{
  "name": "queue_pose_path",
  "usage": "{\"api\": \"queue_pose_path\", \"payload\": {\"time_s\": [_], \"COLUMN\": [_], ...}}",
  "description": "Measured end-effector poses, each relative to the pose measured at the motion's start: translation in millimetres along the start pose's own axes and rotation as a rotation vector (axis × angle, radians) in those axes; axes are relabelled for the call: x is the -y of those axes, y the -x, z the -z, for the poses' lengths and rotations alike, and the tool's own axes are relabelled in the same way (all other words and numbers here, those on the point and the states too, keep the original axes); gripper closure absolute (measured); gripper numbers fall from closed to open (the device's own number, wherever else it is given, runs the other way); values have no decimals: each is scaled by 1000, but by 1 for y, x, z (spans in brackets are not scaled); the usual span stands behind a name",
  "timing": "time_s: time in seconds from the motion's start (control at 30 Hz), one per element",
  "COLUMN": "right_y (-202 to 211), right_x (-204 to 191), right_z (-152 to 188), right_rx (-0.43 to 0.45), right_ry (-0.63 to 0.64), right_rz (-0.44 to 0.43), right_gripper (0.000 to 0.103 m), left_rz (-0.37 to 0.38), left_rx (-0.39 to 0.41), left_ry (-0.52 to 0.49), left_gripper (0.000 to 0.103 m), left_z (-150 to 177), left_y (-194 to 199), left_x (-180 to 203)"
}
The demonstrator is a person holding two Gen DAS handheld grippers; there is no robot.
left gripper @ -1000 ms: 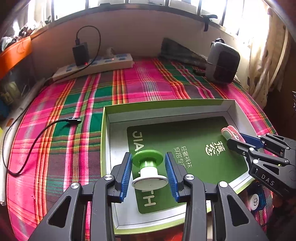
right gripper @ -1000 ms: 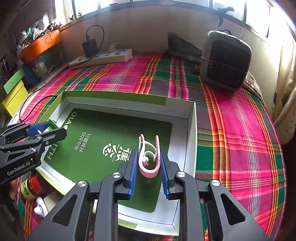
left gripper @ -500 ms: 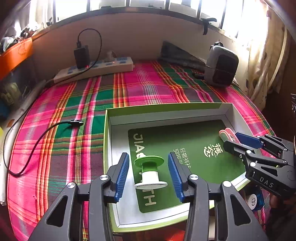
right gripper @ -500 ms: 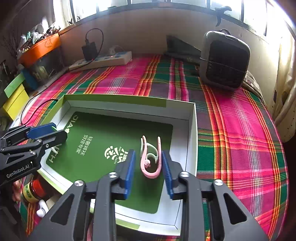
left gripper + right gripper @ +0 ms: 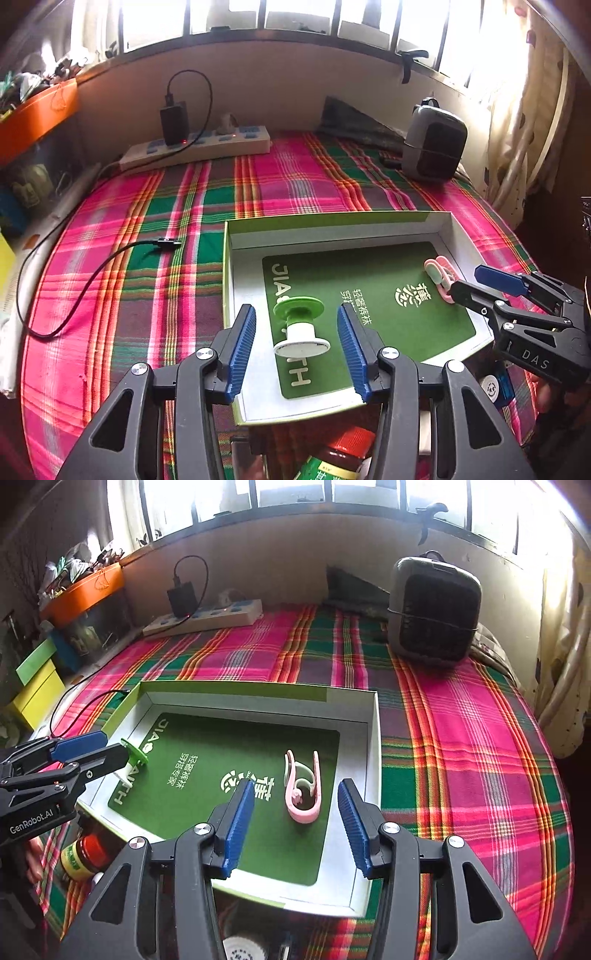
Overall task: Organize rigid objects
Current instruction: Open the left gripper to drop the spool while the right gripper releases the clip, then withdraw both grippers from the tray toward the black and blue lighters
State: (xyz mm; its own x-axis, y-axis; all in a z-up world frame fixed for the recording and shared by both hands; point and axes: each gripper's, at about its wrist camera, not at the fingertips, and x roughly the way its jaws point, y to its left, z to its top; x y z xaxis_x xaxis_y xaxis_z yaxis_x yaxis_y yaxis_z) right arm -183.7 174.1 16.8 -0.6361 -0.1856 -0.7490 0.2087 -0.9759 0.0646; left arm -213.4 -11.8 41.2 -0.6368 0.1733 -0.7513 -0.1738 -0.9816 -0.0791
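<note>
Here, the left gripper gapes wide around a green-and-white plastic spool in the shallow white cardboard tray; the right gripper likewise brackets a pink clip near the tray's right wall, touching neither.

Left tongs spread wide, gripping nothing; right tongs likewise.

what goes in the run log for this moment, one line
left tongs: open, around green spool | right tongs: open, around pink clip | both items resting in box lid
</note>
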Motion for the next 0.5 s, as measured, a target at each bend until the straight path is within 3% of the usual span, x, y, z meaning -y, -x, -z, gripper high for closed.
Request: {"api": "queue_pose_path", "payload": {"time_s": [0.5], "right_y": [33], "right_x": [4], "right_z": [21], "right_rx": [38], "right_ry": [-34], "right_rz": [-6], "right_gripper": [55], "left_rz": [-13], "left_rx": [44], "left_ry": [26], "left_gripper": [58], "left_z": [23], "left_y": [39], "left_x": [-9]}}
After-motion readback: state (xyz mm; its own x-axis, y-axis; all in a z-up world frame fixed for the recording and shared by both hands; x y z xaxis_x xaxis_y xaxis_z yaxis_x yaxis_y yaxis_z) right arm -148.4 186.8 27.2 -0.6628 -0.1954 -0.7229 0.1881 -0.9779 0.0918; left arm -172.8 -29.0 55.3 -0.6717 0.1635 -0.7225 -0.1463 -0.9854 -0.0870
